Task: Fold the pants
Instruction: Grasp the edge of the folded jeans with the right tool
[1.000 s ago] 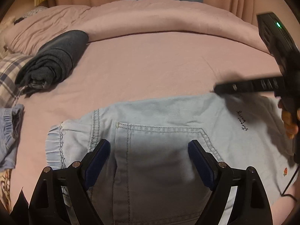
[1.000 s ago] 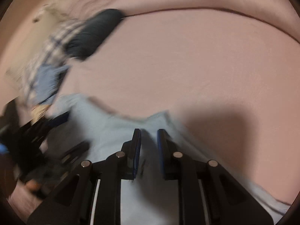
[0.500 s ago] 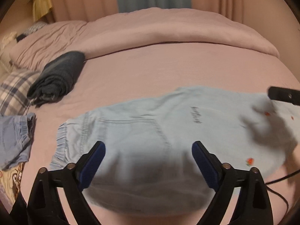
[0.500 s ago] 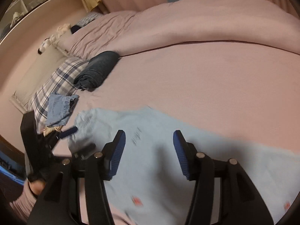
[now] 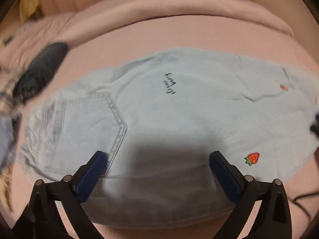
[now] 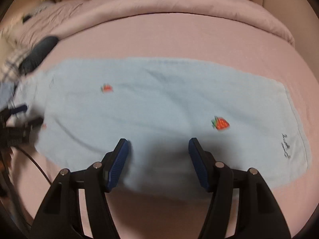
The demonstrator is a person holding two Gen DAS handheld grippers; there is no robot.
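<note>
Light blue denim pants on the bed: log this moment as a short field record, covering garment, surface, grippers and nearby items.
garment: light blue denim pants with strawberry patches, lying flat, lengthwise across the view
visible details: back pocket, black script embroidery, red strawberry patch
surface: pink bedsheet
left gripper: open, jaws just opened wider, nothing between the pads, above the seat area
right gripper: open, jaws just opened, nothing gripped, above the leg
nearby: rolled dark grey garment beyond the waistband
fold state: no further fold begun
</note>
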